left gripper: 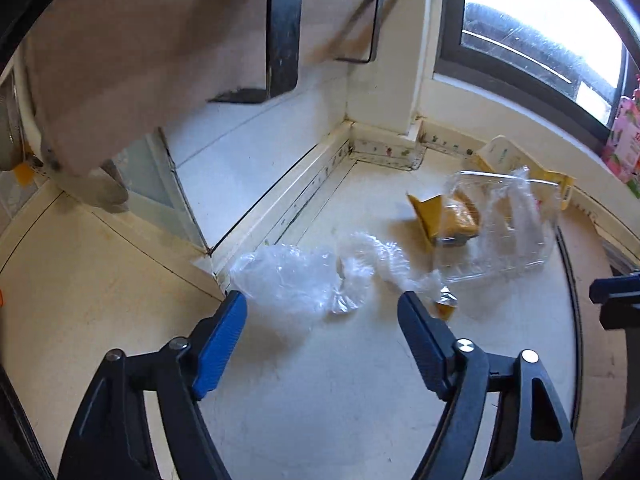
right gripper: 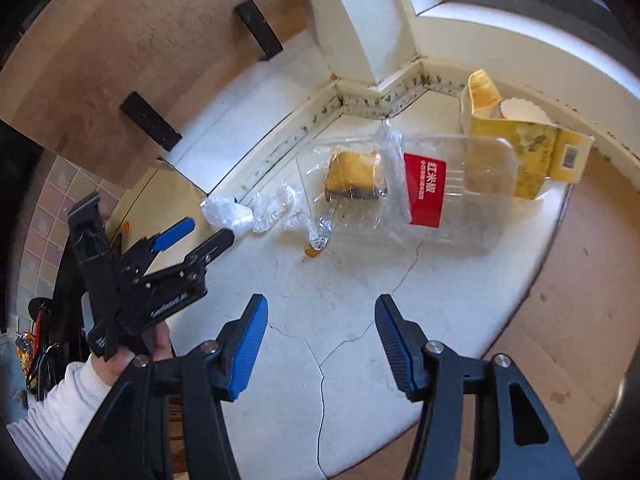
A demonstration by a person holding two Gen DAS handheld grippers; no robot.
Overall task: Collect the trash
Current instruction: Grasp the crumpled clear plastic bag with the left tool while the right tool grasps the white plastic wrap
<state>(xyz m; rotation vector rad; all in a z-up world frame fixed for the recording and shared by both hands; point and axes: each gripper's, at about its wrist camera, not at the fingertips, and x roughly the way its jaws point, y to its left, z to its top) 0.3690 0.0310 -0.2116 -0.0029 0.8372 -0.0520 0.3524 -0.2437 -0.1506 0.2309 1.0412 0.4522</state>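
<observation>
A: Left tongs (left gripper: pixel 322 306) gape, nothing held, just short of the film (left gripper: pixel 304 276) on the counter (left gripper: pixel 320 380); right tongs (right gripper: pixel 320 312) gape too, empty, well back.

B: Film looks light, limp, slippery; I'd pinch its bunched middle.

A: Right of it sits the tray (right gripper: pixel 440 184); thin, springy, likely to crackle; take a rim; the carton (right gripper: pixel 520 148) behind looks stiffer.

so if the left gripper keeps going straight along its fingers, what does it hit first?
Most likely the crumpled clear plastic wrap on the white tabletop. It lies just past the open left gripper, roughly centred between the fingertips. Depth is hard to judge in the fisheye view.
</observation>
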